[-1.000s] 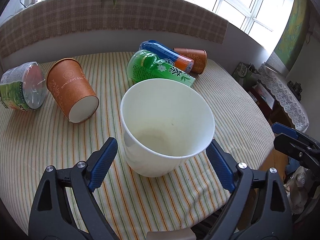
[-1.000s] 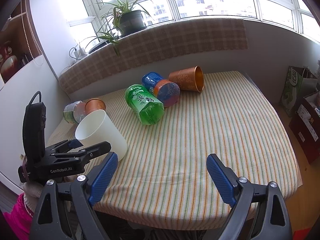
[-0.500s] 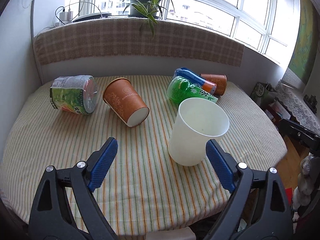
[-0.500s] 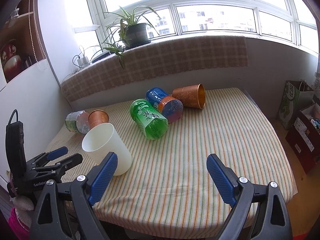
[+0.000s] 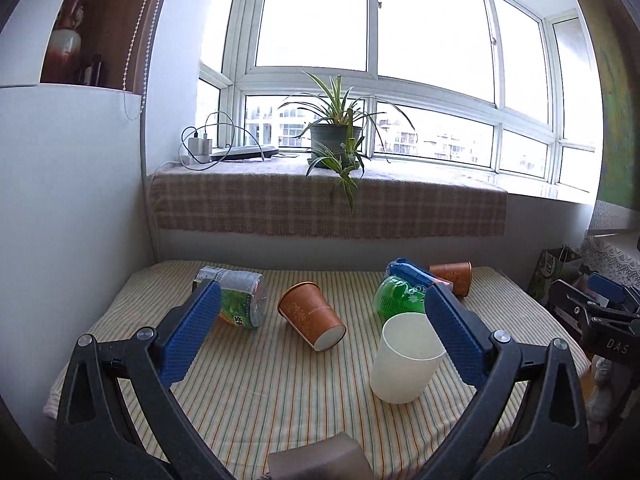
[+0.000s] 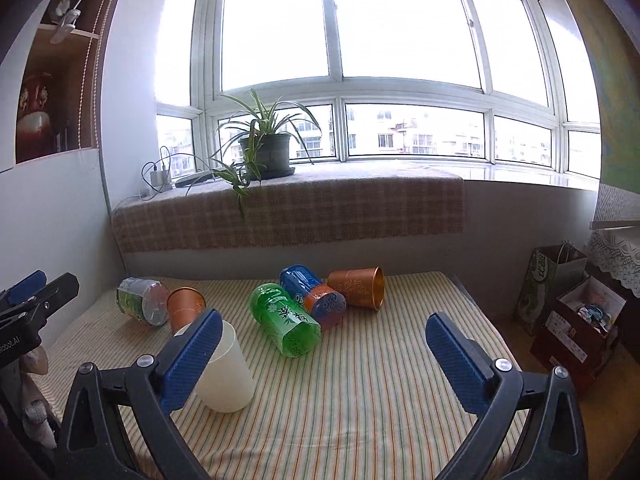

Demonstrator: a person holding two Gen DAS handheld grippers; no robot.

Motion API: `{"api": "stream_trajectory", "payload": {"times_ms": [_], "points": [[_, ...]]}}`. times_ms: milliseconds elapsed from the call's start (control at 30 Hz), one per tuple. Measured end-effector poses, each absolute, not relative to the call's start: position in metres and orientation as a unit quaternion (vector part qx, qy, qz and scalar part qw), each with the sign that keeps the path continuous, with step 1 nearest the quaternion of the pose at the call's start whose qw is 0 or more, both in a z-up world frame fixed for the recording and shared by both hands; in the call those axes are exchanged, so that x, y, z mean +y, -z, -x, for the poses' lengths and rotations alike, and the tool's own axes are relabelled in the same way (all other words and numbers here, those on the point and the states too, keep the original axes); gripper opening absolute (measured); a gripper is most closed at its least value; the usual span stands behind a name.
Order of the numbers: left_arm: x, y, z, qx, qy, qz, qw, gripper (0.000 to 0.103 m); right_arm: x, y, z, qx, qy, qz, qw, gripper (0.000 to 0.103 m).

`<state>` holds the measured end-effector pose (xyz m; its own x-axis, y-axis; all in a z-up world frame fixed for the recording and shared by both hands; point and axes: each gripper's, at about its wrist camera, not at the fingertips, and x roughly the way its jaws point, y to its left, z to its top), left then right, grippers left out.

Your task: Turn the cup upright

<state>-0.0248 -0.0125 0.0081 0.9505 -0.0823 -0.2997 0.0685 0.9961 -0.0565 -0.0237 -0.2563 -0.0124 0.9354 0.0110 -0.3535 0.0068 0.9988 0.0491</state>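
A white cup (image 5: pixel 404 360) stands upright on the striped tablecloth (image 5: pixel 264 392), mouth up; it also shows in the right wrist view (image 6: pixel 226 372). My left gripper (image 5: pixel 320 334) is open and empty, raised above and pulled back from the cup. My right gripper (image 6: pixel 324 358) is open and empty over the table's front. An orange paper cup (image 5: pixel 312 316) lies on its side at the middle. A second orange cup (image 6: pixel 358 288) lies on its side at the back.
A green bottle (image 6: pixel 284 320) and a blue bottle (image 6: pixel 314 294) lie on their sides at the back. A clear green-labelled bottle (image 5: pixel 236 300) lies at the left. A windowsill with a potted plant (image 5: pixel 336 140) is behind. Bags (image 6: pixel 552 288) stand on the floor at right.
My left gripper has pulled back and tilted up, away from the white cup, which stays standing upright. My right gripper has also drawn back and tilted up.
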Motion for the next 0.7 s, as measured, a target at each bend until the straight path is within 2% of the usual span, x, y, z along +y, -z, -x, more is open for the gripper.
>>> {"api": "stream_trajectory", "payload": {"times_ms": [700], "points": [[-0.0135,-0.0067,0.0348,0.152,0.027,0.015,0.988,0.103,-0.2587,0.0181,0.0228,0.184,0.003,-0.039,0.982,0.103]]}}
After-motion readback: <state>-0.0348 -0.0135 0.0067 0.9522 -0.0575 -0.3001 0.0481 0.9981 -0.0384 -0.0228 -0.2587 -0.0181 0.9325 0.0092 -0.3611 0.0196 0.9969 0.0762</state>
